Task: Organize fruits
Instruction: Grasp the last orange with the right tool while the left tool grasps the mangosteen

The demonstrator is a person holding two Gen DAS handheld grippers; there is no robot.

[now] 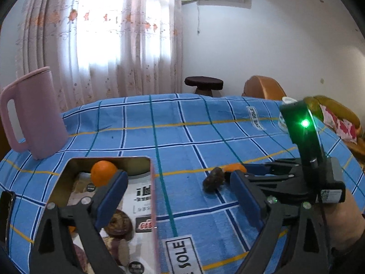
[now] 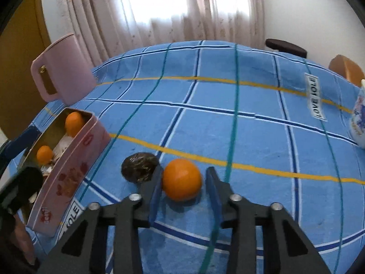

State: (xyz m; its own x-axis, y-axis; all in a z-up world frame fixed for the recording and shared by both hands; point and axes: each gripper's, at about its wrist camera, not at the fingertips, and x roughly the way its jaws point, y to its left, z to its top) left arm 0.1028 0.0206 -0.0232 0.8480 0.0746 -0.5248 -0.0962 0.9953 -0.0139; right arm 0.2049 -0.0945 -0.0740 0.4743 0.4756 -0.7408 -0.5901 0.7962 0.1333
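Right wrist view shows your right gripper (image 2: 183, 186) with its fingers either side of the orange (image 2: 182, 179) on the blue checked counter (image 2: 251, 137); the left finger touches it, while a gap shows at the right one, so no grip yet. A dark brown fruit (image 2: 139, 167) lies just beside it. Your left gripper (image 1: 178, 196) has its fingers spread wide and empty, next to the pink tin (image 2: 75, 166) holding two oranges.

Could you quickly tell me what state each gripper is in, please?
Left gripper: open, empty.
Right gripper: open, orange between the jaws, not clamped.
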